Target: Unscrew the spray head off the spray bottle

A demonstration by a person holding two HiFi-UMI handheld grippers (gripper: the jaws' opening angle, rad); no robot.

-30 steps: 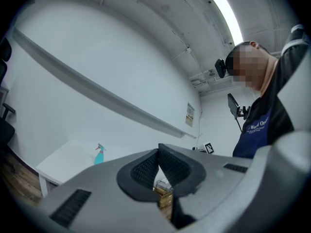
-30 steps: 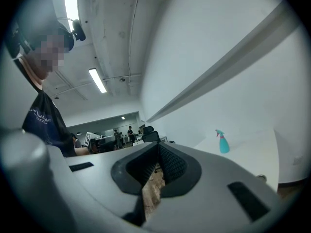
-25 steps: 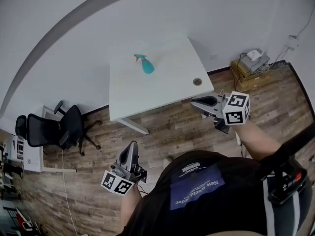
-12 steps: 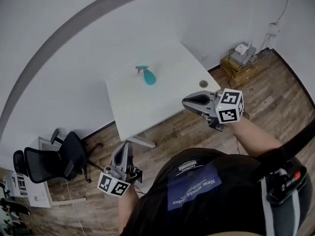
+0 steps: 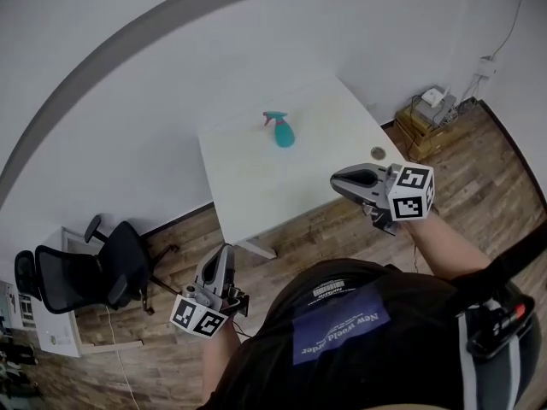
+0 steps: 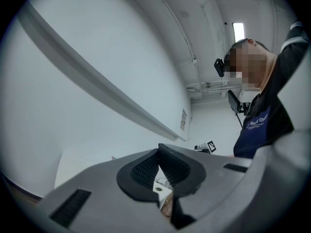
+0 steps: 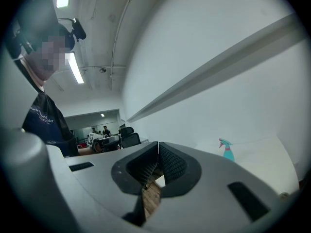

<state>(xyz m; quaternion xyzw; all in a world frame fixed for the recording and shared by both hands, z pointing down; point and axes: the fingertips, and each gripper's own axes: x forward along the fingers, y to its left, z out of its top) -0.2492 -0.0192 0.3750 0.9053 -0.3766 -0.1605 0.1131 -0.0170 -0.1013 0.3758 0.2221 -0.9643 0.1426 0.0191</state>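
A teal spray bottle with its spray head on stands upright on the white table, toward the far side; it also shows small in the right gripper view, the spray bottle. My left gripper is shut and empty, low at my left side over the floor, well short of the table. My right gripper is shut and empty, held near the table's near right edge, far from the bottle. In each gripper view the jaws meet with nothing between them.
A cable hole sits in the table's right corner. A black office chair stands on the wooden floor at left. Boxes with a device lie by the wall at right. A second gripper's marker cube shows beyond the left jaws.
The view has swung, so the table and bottle sit further right and lower in the picture. Both grippers stay shut and hold roughly the same places by my body.
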